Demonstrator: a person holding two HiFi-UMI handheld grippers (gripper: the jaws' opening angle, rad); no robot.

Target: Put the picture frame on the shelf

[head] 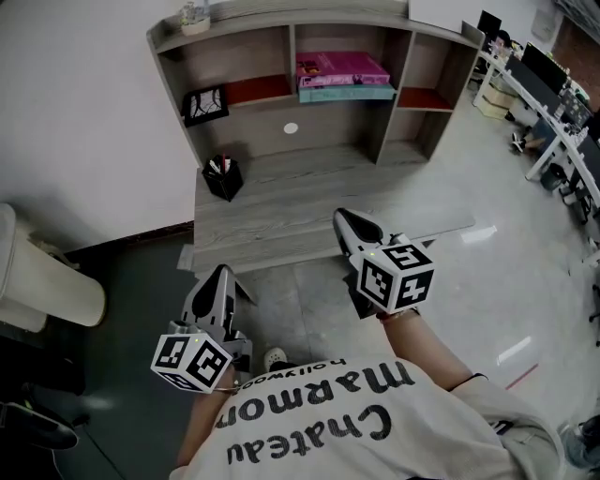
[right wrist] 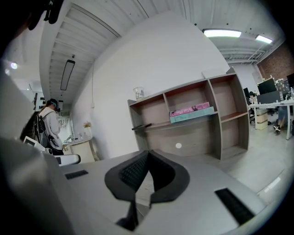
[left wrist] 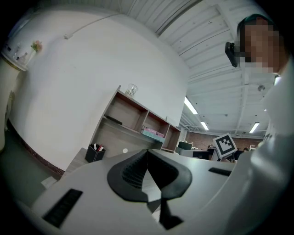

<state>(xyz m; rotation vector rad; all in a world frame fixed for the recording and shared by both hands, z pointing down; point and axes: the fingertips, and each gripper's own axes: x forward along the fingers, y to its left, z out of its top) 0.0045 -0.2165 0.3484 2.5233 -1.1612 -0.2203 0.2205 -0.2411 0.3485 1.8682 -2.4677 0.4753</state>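
A dark picture frame [head: 204, 105] lies tilted in the left compartment of the wooden shelf unit [head: 375, 28] on the grey desk [head: 281, 220]. It shows as a thin dark slab in the left gripper view [left wrist: 112, 120] and in the right gripper view [right wrist: 141, 126]. My left gripper [head: 221, 272] hangs in front of the desk's near edge, shut and empty [left wrist: 147, 151]. My right gripper [head: 342, 216] is over the desk's front edge, also shut with nothing in it [right wrist: 148, 152]. Both are well short of the frame.
A black pen holder [head: 223, 176] stands on the desk at the left. Pink and teal books [head: 342, 75] lie in the middle compartment. A glass jar [head: 195, 14] sits on the shelf top. A white cabinet [head: 37, 272] is at left, office desks [head: 553, 84] at right.
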